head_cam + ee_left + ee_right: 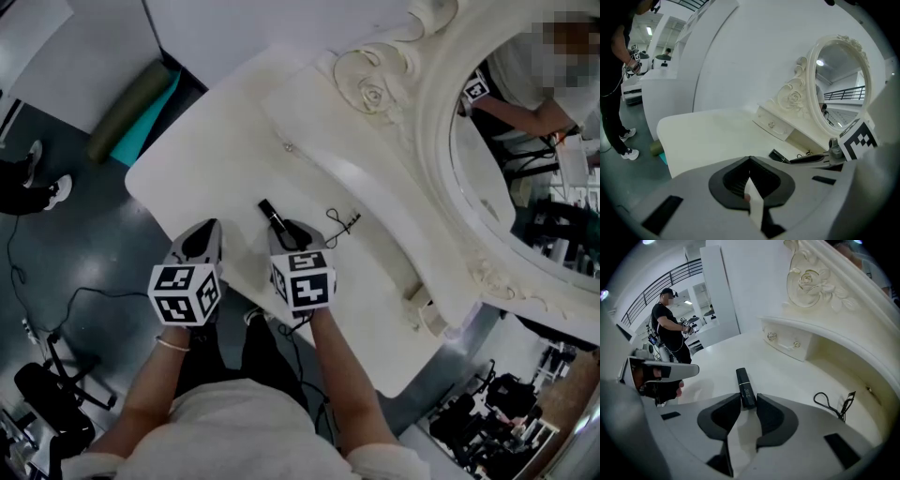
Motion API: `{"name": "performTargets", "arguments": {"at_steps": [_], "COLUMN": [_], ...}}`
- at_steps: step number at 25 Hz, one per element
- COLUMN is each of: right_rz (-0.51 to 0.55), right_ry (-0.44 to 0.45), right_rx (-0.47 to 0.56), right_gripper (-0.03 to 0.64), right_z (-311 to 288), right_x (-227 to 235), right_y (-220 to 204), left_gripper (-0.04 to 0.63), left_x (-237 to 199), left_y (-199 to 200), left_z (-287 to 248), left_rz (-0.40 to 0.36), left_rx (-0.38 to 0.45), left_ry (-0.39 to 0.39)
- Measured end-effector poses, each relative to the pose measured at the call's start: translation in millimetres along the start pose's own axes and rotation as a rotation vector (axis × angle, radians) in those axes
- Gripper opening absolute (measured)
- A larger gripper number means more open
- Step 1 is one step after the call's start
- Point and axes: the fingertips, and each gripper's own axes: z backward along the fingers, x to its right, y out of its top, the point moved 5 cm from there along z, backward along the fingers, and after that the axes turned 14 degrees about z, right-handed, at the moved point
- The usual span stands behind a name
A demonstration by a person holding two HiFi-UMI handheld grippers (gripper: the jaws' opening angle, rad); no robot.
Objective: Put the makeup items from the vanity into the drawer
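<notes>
Vanity top [216,169]: right gripper [747,400] jaws pinch black tube [743,380], near end hidden; left gripper [750,160] closed.

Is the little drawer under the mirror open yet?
No, the drawer is closed, its front sitting flush with no gap showing.

1. The black tube [744,386], near the desk's [206,159] front edge, has its near end tucked between the right gripper's [748,400] jaws, and its print is too small to read.
2. In the head view, marker cubes [302,278] and casings cover both grippers' jaws (the left gripper [750,158] included).
3. The thin black looped thing [833,404] toward the desk's back edge is too slight to identify.
4. The mirror [511,169] is cut off by the head view's right edge.
5. A pale strip [754,201] behind the left jaws cannot be identified.
</notes>
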Motion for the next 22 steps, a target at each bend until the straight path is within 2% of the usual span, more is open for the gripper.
{"name": "performTargets", "arguments": {"at_steps": [8,12,22], "right_rz": [-0.049,-0.110,-0.215], "right_ry": [-0.051,-0.067,-0.148], "right_rx": [0.015,0.042,0.109], "right_gripper": [0.101,0.100,0.097], "right_z": [3.3,7.9,43.0], "right_x": [-3.5,-4.0,-1.7], "right_y": [-2.1,-1.4,-6.3], "left_gripper": [0.003,0.003,0.003], "left_x": [-5.2,-5.5,17.6], "left_y": [1.0,4.5,4.3], "left_z": [6.0,9.1,18.7], "left_rz": [-0.017,-0.036,-0.108], "left_rx": [-0.007,-0.009,-0.029], "left_ry": [-0.011,-0.021,-0.089]}}
